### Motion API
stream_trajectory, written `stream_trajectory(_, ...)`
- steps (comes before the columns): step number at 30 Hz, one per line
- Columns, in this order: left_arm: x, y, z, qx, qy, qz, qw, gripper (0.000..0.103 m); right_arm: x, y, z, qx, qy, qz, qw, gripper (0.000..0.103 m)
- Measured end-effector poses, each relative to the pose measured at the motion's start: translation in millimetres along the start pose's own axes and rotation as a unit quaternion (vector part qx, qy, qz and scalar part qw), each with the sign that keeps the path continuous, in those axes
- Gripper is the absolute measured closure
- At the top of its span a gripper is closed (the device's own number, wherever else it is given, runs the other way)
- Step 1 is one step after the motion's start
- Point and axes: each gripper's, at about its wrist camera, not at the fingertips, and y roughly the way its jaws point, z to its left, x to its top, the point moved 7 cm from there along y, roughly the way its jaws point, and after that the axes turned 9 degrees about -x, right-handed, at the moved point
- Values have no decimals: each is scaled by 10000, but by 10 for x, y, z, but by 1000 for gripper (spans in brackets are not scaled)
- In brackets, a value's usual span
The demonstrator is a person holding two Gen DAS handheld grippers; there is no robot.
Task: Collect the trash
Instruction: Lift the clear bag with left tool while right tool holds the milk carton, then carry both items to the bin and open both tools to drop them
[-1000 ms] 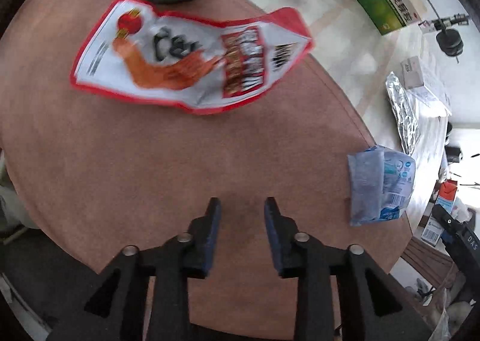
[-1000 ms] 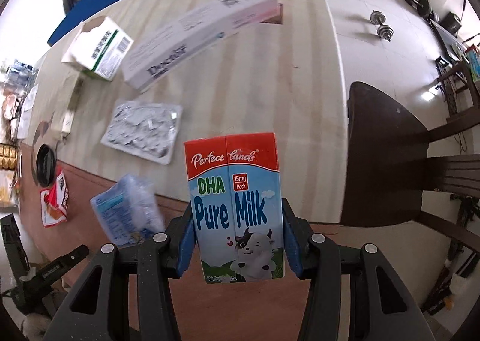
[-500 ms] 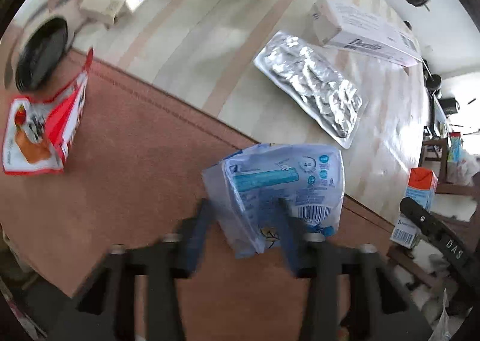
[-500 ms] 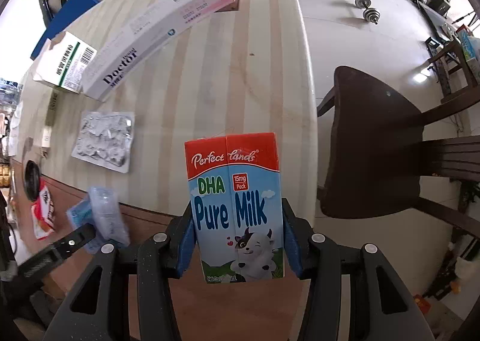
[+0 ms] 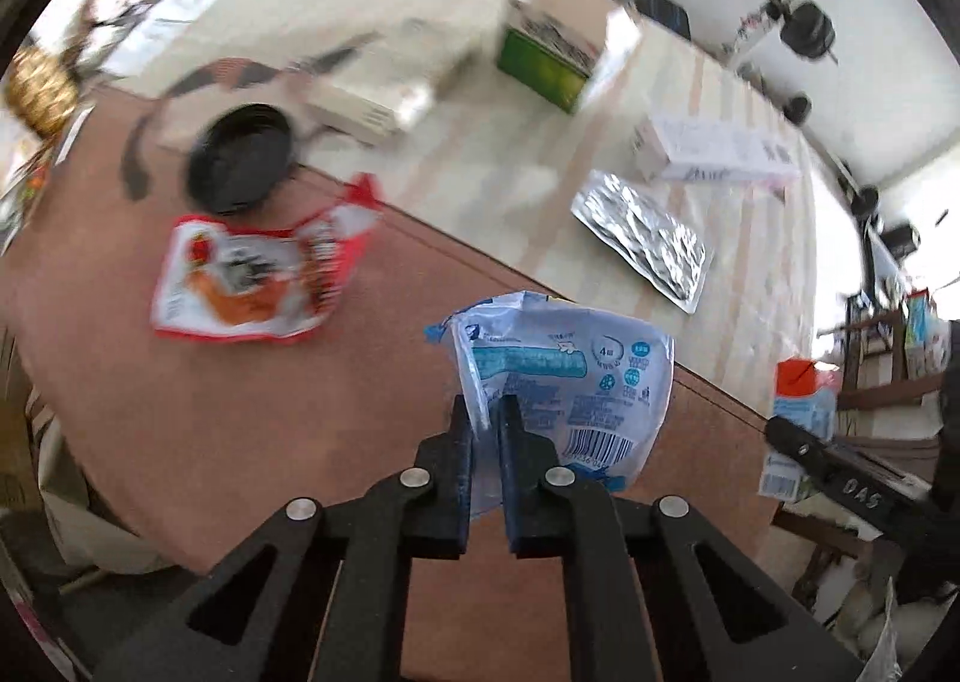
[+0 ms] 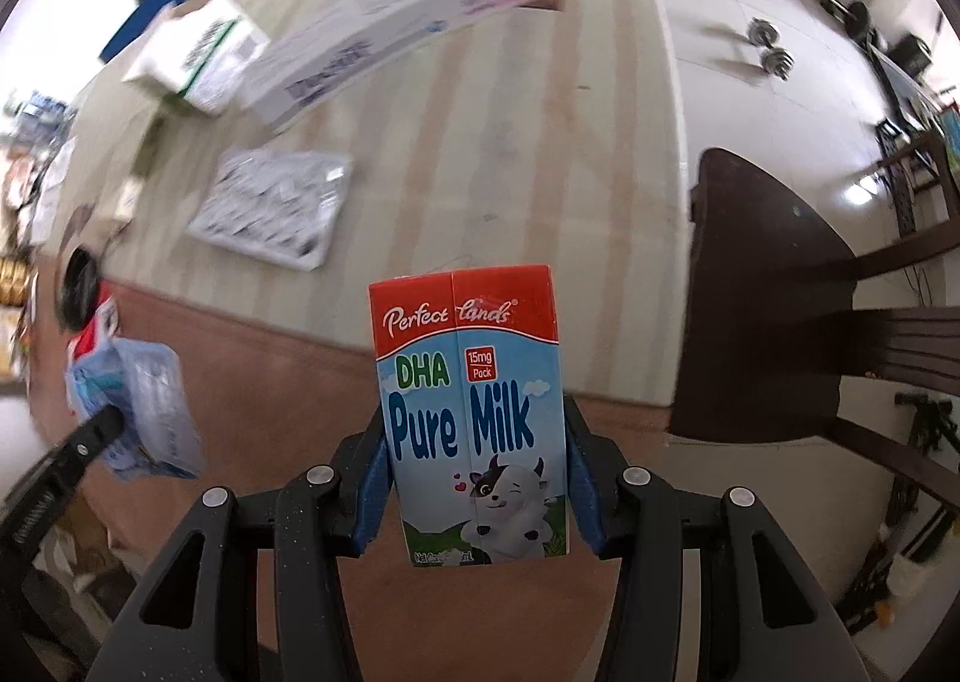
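Lifted clear of the brown tabletop, my left hand-held gripper has just closed on the crumpled pale-blue plastic wrapper; my right hand-held gripper clasps the red-topped blue milk carton. Remaining: red-and-white snack packet, silver foil blister sheet.

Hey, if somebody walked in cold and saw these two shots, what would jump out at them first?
Probably the milk carton, red-topped and blue, clamped upright in the right gripper above the table edge. Next, the crumpled blue-and-white plastic wrapper pinched in the left gripper, lifted off the brown mat. Behind it, a red snack packet lies flat on that mat beside a black dish.
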Motion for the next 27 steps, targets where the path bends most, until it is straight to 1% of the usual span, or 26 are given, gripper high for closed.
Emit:
stream_trajectory(4,-344,-390,372,31,-289,-350,9990,98,-240,-198,387,178,-391,-88,9990,51)
stream_trajectory(7,-621,-624,879,79,-601,-599,9964,98,-496,-368,760,347,-778,-172,9962,51)
stream_trajectory(9,-896,-851,1207,145,-877,-750,9932,98,-703,-471,1024,481,-1029,-203,9933,51)
stream_trajectory(11,-1127,-971,1457,189,-1129,-834,9899,98,-1010,-574,1366,664,-1348,-202,9884,51)
stream_trajectory(12,-1334,-1076,1678,235,-1323,-881,9870,98,-1157,-604,1508,723,-1498,-191,9859,51)
stream_trajectory(13,-1463,-1099,1801,265,-1453,-903,9849,98,-1303,-619,1644,761,-1646,-184,9833,51)
stream_trajectory(16,-1996,-1162,2327,405,-1888,-879,9772,98,-1998,-518,2202,940,-2183,-11,9713,51)
stream_trajectory(18,-2408,-1047,2736,528,-2202,-707,9715,97,-2439,-338,2524,994,-2500,153,9630,51)
stream_trajectory(19,-2641,-924,2968,569,-2429,-565,9667,97,-2670,-204,2690,999,-2659,252,9585,51)
stream_trajectory(20,-2798,-821,3121,576,-2597,-448,9629,97,-2856,-70,2834,982,-2782,324,9549,51)
stream_trajectory(21,-3064,-623,3377,553,-2914,-266,9546,97,-3055,104,2976,943,-2923,412,9508,51)
stream_trajectory(22,-3211,-506,3511,531,-3080,-195,9497,97,-3255,303,3113,901,-3070,532,9460,51)
stream_trajectory(23,-3450,-282,3738,525,-3328,-53,9415,97,-3441,511,3241,858,-3194,663,9414,51)
stream_trajectory(24,-3602,-116,3886,514,-3486,61,9358,97,-3585,689,3339,832,-3265,766,9384,51)
stream_trajectory(25,-3733,46,4021,429,-3598,90,9320,97,-3744,909,3454,803,-3364,893,9340,51)
stream_trajectory(26,-3900,279,4204,393,-3780,173,9248,96,-3855,1089,3538,766,-3450,971,9304,51)
stream_trajectory(27,-4012,461,4341,368,-3904,216,9197,96,-3982,1320,3648,744,-3524,1049,9270,51)
